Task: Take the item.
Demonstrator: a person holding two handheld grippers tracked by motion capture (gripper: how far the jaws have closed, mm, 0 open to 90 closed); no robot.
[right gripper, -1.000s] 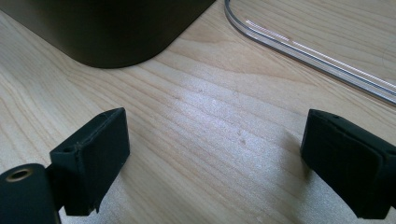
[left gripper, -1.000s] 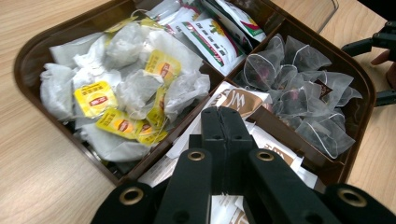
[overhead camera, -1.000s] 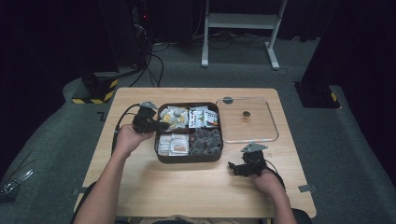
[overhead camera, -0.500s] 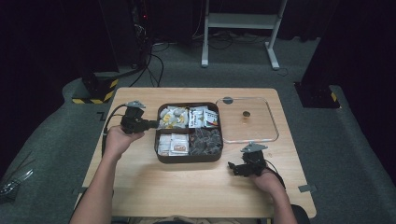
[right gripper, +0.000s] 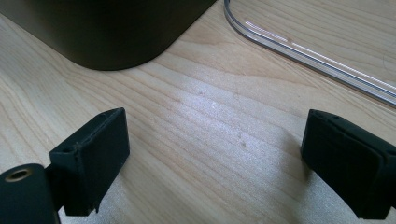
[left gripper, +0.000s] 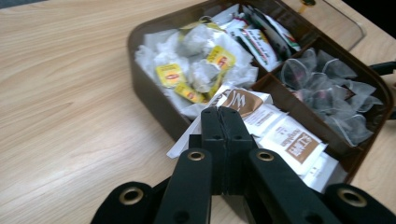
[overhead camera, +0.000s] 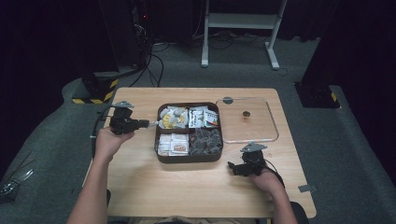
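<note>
White-brown sachet (left gripper: 243,101) now clamped in left gripper (overhead camera: 140,124) fingers and pulled clear left of the brown tray (overhead camera: 159,140), so pick's done; right gripper (right gripper: 215,163) fingers open, idle.

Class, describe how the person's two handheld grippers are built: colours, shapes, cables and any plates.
Both are black. The left gripper and right gripper each carry a grey three-cornered plate on top and trail a black cable. Each has two blocky black jaws on arms with brass-ringed holes. The forearms are bare, no sleeves in view.
</note>
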